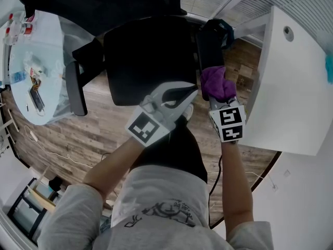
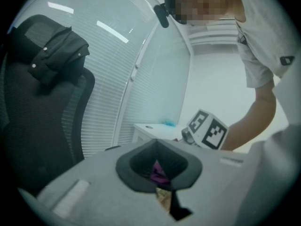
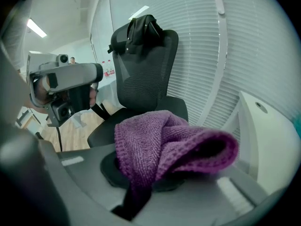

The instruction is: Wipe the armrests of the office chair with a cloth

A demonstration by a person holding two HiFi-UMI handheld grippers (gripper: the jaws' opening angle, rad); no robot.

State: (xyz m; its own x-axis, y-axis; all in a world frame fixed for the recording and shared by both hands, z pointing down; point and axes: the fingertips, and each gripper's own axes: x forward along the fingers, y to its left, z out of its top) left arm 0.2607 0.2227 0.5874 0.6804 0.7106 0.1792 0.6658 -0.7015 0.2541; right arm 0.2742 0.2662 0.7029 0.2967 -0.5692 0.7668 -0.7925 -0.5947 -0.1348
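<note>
Two armrests on the black mesh office chair (image 1: 145, 56). The nearer one, the black padded right armrest (image 1: 209, 45), lies straight ahead of the right gripper (image 1: 219, 99). Its long axis runs away from the person, roughly in line with the jaws. Right gripper's jaws are clamped on the bunched purple knitted cloth (image 1: 218, 82), which sits at that armrest's near end (contact likely, can't confirm). The grey-edged left armrest (image 1: 76, 90) is well apart, across the seat. Left gripper (image 1: 190, 94) hovers just beside the cloth, jaws together, nothing between them. Right forearm reaches forward, so the right hand is nearer. Judged next move: slide the cloth along the armrest.
</note>
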